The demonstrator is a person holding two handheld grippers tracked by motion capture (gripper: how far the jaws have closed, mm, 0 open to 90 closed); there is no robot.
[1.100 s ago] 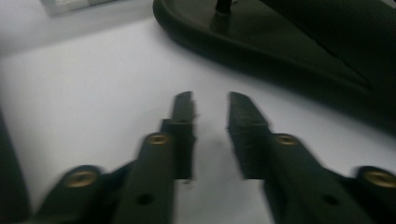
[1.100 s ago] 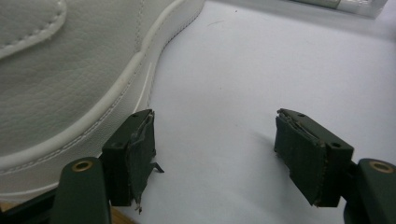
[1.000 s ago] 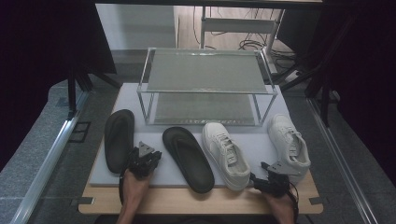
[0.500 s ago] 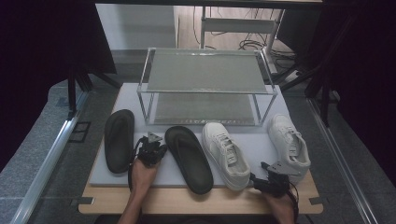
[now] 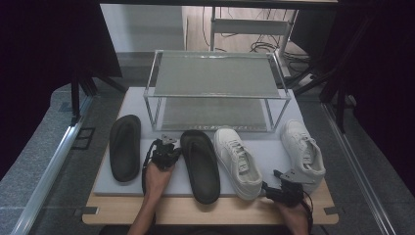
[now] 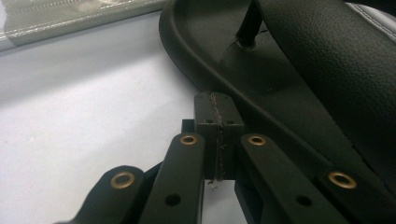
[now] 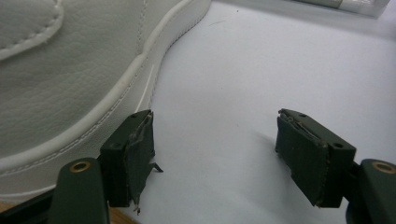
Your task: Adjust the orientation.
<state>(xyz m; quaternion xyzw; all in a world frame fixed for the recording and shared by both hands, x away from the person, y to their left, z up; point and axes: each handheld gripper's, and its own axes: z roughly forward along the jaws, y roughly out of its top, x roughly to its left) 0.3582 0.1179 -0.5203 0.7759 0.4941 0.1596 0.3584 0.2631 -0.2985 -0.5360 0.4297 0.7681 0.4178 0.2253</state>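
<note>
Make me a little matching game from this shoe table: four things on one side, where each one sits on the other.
1. left gripper
2. right gripper
3. left black sandal
4. right white sneaker

A. farthest left on the grey mat
B. between the two black sandals
C. by the rack's right leg
D. at the middle sneaker's heel

Pairs: 1-B, 2-D, 3-A, 4-C

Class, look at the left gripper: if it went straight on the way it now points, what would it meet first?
Most likely the black sandal: the shut left gripper points at its sole edge, already close, though whether they touch is unclear.
</note>
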